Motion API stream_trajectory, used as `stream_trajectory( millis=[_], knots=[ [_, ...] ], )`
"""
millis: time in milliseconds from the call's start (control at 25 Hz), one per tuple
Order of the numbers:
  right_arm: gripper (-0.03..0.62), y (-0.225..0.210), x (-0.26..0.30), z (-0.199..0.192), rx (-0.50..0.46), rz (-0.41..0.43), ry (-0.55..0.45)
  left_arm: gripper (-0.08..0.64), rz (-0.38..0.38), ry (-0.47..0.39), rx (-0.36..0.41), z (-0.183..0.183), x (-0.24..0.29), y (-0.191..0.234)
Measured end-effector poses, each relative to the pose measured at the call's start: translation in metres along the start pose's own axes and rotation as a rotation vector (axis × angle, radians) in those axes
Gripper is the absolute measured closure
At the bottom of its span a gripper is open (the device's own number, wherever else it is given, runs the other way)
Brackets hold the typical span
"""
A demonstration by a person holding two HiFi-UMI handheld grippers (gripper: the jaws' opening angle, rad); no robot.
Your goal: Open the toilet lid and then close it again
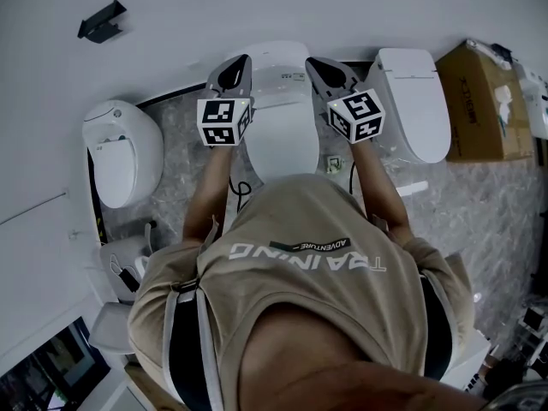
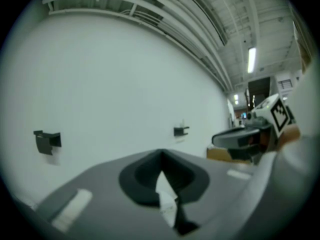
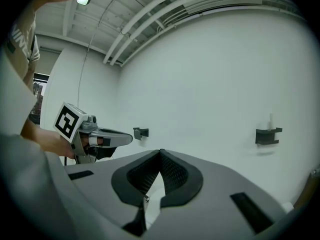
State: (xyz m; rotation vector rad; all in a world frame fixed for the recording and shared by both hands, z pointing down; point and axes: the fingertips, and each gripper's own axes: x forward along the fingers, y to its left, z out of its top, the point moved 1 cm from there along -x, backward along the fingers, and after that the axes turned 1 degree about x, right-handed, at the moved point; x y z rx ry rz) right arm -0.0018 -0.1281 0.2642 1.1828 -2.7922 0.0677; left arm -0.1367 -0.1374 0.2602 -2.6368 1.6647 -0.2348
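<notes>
My left fingers [image 2: 137, 180] are clenched tip to tip and grip nothing. A white sliver shows in the gap behind the tips, too blurred to name. They point about level at the white wall [image 2: 115, 84], where a dark bracket [image 2: 47, 141] hangs to the left.

Head view, left to right:
- A white toilet [image 1: 120, 148] stands at the far left on the grey marbled floor [image 1: 171, 122].
- The left gripper [image 1: 243, 62] sits at the left edge of the toilet lid [image 1: 278, 135], with its marker cube [image 1: 224, 120] facing up.
- The lid belongs to the middle toilet and lies between my two grippers, close to the wall. From above I cannot settle whether it stands up or lies flat, nor whether either gripper touches it.
- The right gripper [image 1: 310, 61] sits at the lid's right edge.
- The right fingers [image 3: 176, 176] are closed as well, tips meeting, with nothing held.
- A third toilet [image 1: 415, 101] stands to the right, and just beyond it a cardboard box [image 1: 479, 101].

The right gripper view shows the left gripper level beside it, well apart.
</notes>
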Motion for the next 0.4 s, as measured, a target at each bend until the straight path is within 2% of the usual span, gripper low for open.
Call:
stream_trajectory(
  millis=[200,400],
  knots=[
    [0.578,0.011,-0.006,0.002,-0.017,0.018,-0.006,0.558,0.023,0.002,-0.02,-0.01,-0.017,-0.004],
    [0.578,0.025,-0.004,0.003,-0.004,0.03,-0.016,0.558,0.034,-0.004,0.0,-0.007,-0.034,0.002]
  ],
)
